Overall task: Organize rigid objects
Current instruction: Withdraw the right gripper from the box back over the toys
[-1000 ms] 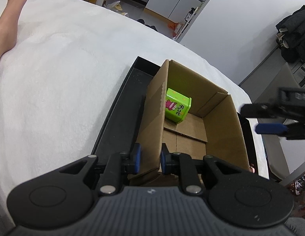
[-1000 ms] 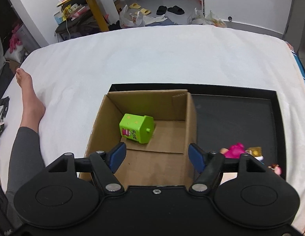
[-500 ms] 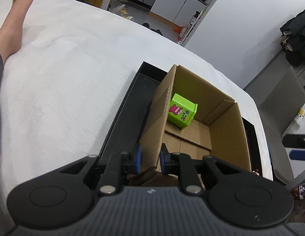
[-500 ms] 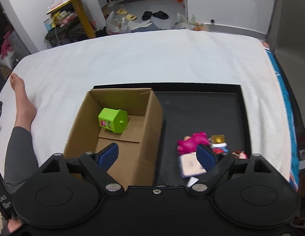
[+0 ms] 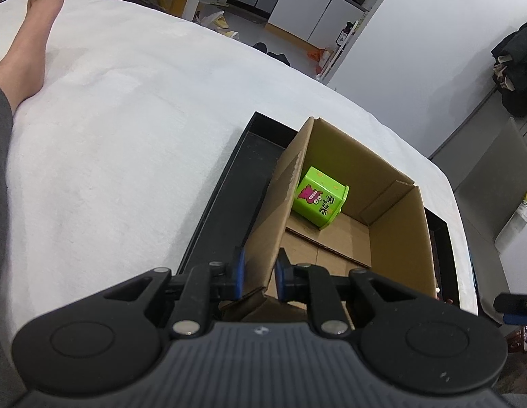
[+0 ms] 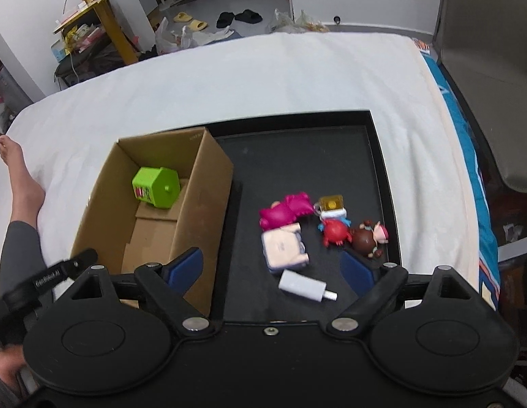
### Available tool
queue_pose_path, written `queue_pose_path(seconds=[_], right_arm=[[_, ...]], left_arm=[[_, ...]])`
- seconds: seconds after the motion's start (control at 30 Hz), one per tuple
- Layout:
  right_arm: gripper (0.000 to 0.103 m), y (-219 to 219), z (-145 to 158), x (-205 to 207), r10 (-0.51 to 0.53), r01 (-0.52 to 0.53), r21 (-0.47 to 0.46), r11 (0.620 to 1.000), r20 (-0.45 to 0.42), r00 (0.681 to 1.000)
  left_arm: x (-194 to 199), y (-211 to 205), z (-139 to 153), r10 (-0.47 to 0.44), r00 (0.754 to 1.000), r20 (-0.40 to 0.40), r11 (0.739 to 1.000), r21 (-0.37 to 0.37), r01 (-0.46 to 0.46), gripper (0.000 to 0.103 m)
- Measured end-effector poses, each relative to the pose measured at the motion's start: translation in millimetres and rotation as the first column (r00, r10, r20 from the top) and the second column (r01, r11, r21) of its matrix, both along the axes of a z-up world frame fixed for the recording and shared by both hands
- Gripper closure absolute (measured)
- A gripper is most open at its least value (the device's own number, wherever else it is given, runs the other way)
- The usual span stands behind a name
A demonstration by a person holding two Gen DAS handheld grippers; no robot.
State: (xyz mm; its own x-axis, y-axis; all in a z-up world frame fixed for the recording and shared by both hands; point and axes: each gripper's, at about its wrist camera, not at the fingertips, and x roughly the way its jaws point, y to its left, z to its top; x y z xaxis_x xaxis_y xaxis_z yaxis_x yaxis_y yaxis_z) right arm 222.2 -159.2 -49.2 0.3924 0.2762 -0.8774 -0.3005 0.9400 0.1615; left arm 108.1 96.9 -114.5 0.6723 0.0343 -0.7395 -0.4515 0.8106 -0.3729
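A cardboard box [image 5: 396,238] [image 6: 209,190] stands in the left part of a black tray [image 6: 382,176] [image 5: 226,204] on a white bed. A green toy cube [image 5: 319,200] [image 6: 157,187] lies inside the box. My left gripper [image 5: 258,275] is shut on the box's near wall. My right gripper [image 6: 272,268] is open above the tray, over a white charger [image 6: 302,285] and a pale square toy [image 6: 285,250]. Beyond these lie a pink toy [image 6: 285,209], a yellow-topped toy [image 6: 331,205], a red crab figure [image 6: 336,233] and a brown figure [image 6: 369,239].
A person's bare foot and grey-sleeved leg [image 5: 22,51] [image 6: 15,204] rest on the bed at the left. A grey chair [image 6: 491,68] stands beyond the bed's right edge. The white blanket [image 5: 110,119] spreads out to the left of the tray and behind it.
My right gripper has moved rightward from above the box to above the toys on the tray, and its jaws have spread wider. The left gripper kept its grip on the box wall.
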Motion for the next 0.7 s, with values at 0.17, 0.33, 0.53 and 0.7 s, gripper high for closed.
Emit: queue_pose_path(seconds=[0.17,0.33,0.53,0.7], right_arm=[[0.018,-9,-9,-2,-0.004,0.004,-0.005,1.000,-0.039,0.999],[0.024,-16,-22,-2,-0.013,0.011,-0.022,1.000,-0.086,0.996],[0.034,-17,-42,0,-0.001,-0.006,-0.040,0.999,-0.150,0.989],[0.039,-19,-59,8,-0.020,0.013,-0.045,0.999,-0.172,0.985]], left_arm=[[0,1,-1,-0.001,1.000,-0.003,1.000,0.001,0.001,0.086],[0,1,-2,0.002,1.000,-0.003,1.000,0.002,-0.002,0.087],[-4,3,-4,-0.020,1.000,0.006,1.000,0.016,0.020,0.087],[-3,2,-3,-0.024,1.000,0.004,0.999,0.026,0.023,0.087]])
